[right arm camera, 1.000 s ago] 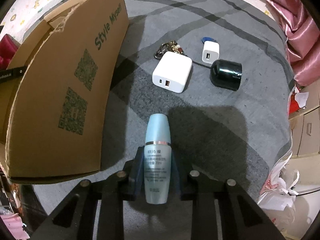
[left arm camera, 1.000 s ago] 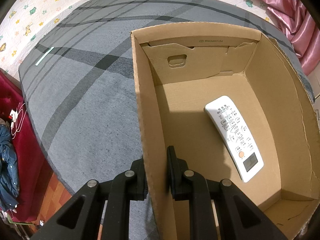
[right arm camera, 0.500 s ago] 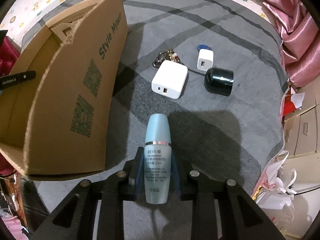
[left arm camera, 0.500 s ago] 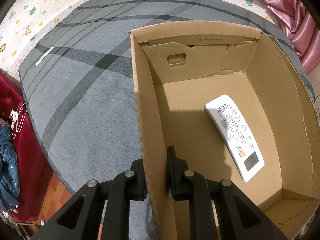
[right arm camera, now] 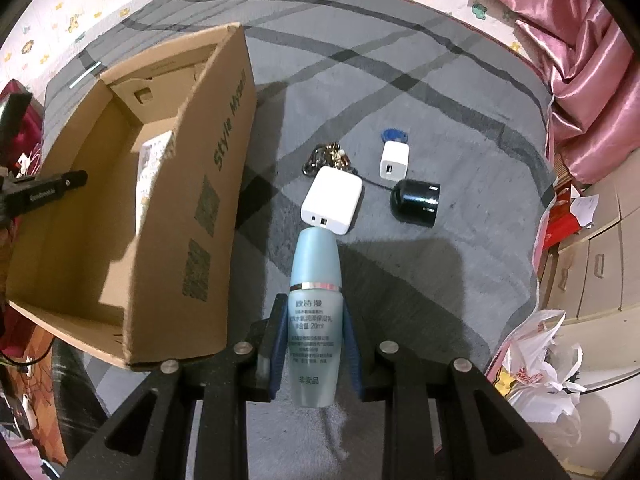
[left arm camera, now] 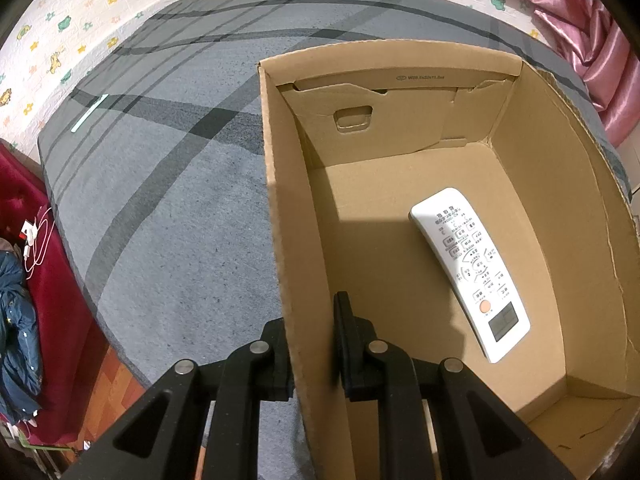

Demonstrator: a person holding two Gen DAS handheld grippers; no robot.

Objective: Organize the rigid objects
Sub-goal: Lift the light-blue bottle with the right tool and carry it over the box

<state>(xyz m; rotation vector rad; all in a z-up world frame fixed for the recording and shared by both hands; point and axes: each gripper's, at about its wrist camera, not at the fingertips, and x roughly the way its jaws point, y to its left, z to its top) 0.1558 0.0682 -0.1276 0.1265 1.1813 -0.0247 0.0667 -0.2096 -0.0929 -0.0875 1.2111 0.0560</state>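
Grey rug under everything. Our left gripper pinches the box wall; our right gripper clamps the bottle mid-body, chargers at twelve o'clock. Light, stiff, probably slick plastic; we'd grip the label.

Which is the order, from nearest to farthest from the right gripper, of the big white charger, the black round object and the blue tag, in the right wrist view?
From the right gripper:
1. Big white charger, just past the held bottle's tip.
2. Black round object, farther right.
3. Blue tag, farthest, behind the small white charger.
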